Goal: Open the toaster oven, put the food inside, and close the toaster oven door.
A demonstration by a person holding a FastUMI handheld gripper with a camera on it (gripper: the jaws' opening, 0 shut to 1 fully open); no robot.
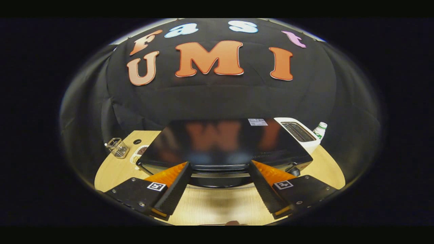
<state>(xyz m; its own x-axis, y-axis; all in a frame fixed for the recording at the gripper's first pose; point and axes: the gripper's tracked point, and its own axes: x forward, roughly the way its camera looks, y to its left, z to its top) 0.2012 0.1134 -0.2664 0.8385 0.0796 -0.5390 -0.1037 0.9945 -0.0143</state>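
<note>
Gripper view: gripper level above toaster oven front edge; fingers wide apart, empty.

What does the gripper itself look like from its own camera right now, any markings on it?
The gripper has two wedge-shaped fingers tapering toward the toaster oven, with ribbed, textured inner faces. Each finger sits on a flat block fixed with small screws and carrying a square black-and-white fiducial marker. No cables are visible. The fingers stand apart, open, with nothing between them.
</note>
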